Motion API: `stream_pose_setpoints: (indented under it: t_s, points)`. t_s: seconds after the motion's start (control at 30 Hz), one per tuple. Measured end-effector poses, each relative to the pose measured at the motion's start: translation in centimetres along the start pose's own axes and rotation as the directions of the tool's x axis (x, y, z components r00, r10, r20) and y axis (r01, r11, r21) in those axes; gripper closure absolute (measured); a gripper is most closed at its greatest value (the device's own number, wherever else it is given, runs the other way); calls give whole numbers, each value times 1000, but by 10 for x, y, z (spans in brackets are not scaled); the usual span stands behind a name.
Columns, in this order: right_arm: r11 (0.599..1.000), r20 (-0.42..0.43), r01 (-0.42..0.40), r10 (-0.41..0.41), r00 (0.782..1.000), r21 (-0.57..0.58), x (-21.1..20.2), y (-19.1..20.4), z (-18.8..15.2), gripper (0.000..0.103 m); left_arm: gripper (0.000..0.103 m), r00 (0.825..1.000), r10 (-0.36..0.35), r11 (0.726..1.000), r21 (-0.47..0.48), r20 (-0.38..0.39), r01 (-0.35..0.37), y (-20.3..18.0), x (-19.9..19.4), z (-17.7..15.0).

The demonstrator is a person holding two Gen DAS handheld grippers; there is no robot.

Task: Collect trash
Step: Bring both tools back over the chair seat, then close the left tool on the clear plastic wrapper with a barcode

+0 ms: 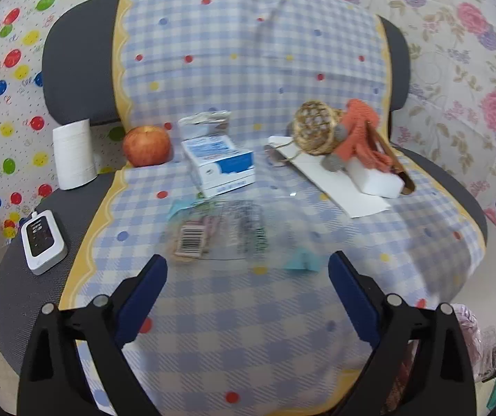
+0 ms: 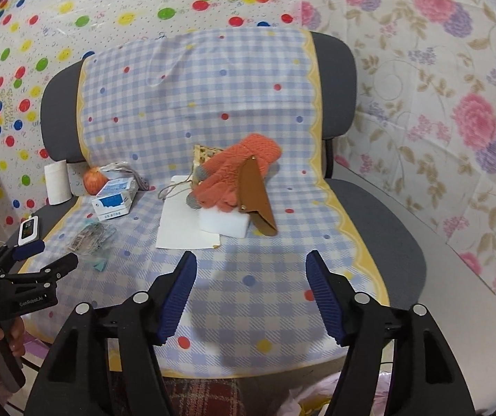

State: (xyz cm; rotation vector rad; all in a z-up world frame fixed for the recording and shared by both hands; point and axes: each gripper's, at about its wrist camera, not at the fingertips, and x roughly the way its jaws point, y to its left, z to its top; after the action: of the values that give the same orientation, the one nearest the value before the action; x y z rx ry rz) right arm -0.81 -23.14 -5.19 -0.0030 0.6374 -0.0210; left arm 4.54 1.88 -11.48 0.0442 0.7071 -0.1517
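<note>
Your left gripper (image 1: 246,270), jaws wide and empty, faces the clear wrapper (image 1: 213,230) just ahead near the chair seat's (image 2: 379,215) left edge; your right gripper (image 2: 251,294), also open and empty, sits farther off.

A grey office chair (image 2: 379,208) draped in a blue checked cloth (image 2: 213,104) fills mid-frame, balloon-print sheeting (image 2: 74,10) upper left, floral sheeting (image 2: 438,86) at right.

wrapper (image 1: 218,230) just ahead of the left claw: clear glossy plastic | milk carton (image 1: 218,166) behind it: smooth printed card | glove (image 2: 239,176) ahead of the right claw: fuzzy knit | chair cover (image 2: 248,294) underneath: soft matt cloth
</note>
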Motion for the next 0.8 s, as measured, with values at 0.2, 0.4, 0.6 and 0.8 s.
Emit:
stream_pose_setpoints:
  t_s: [0.2, 0.4, 0.6, 0.8]
  points:
    - [1000, -18, -18, 18, 1000, -4, 21, 8, 5, 37, 11, 998, 30, 998, -53, -55, -33, 30, 31, 4]
    - [1000, -39, -17, 17, 999, -9, 35, 11, 5, 37, 12, 992, 1, 995, -101, -125, -14, 53, 64, 13]
    - [1000, -56, -17, 17, 998, -7, 44, 11, 4, 37, 13, 983, -55, 998, -46, -176, 47, 42, 80, 18]
    - [1000, -66, -24, 24, 998, -4, 46, 14, 2, 37, 37, 989, -62, 998, -25, -137, 59, 23, 74, 16]
